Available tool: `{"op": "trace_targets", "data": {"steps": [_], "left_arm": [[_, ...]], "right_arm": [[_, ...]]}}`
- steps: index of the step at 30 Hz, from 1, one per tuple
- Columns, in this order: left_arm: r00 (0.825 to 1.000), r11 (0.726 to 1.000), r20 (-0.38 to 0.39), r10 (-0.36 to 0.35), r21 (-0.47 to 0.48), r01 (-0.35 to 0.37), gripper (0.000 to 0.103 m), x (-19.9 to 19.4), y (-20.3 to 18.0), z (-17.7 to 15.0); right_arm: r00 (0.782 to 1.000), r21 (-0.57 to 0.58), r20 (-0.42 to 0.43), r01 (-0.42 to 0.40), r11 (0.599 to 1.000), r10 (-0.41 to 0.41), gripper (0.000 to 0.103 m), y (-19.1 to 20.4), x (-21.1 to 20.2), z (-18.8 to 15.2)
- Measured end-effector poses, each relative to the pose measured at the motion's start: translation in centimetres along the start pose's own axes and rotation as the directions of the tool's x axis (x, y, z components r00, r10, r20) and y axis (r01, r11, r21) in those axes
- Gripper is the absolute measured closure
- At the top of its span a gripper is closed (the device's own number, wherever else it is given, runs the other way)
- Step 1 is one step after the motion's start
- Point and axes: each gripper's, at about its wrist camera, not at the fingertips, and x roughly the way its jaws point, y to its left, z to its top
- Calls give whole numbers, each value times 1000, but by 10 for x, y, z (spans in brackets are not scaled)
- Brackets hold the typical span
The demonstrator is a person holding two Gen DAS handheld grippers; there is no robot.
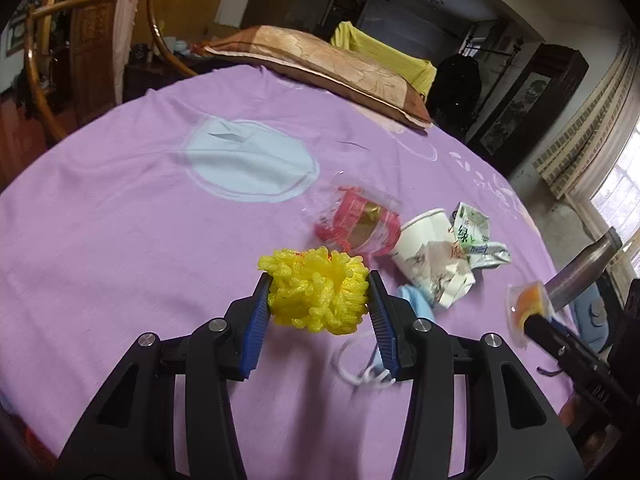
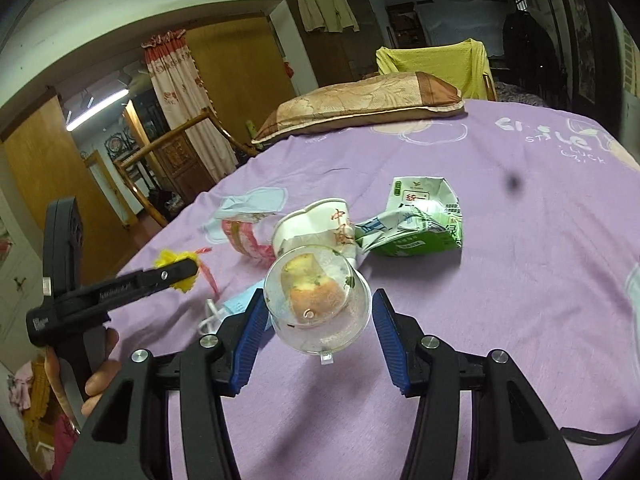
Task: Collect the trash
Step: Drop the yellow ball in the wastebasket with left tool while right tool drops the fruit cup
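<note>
Left gripper clamped on a yellow foam net, both blue pads pressed into its sides, lifted above the purple bedsheet.

Right gripper has a clear plastic cup with food scraps inside between its jaws. The left pad touches the cup wall; a gap shows at the right pad, so a firm grip cannot be told.

Landmark: the crushed paper cup, lying on its side mid-sheet. A green-white flattened carton touches it on the right. A red wrapper in clear film lies just to its left. A blue face mask sits in front of it, partly behind the left gripper's right finger; its white ear loop is blurred.

A pillow lies far behind the cup at the bed's head. A person's hand on the left gripper's handle is cut off at the frame edge in the right wrist view.
</note>
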Motion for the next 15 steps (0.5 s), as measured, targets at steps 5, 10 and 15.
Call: {"op": "trace_targets", "data": {"steps": [5, 10, 15], "left_arm": [[998, 998, 13, 59, -28, -59, 56, -39, 20, -26], [989, 988, 54, 134, -87, -129, 56, -93, 55, -59], [968, 960, 53, 246, -152, -236, 56, -149, 108, -103]], "right_arm": [[998, -1, 19, -55, 998, 55, 50, 5, -7, -3], [990, 29, 3, -138, 990, 138, 50, 14, -17, -14], [982, -20, -21, -187, 982, 187, 50, 49, -25, -26]]}}
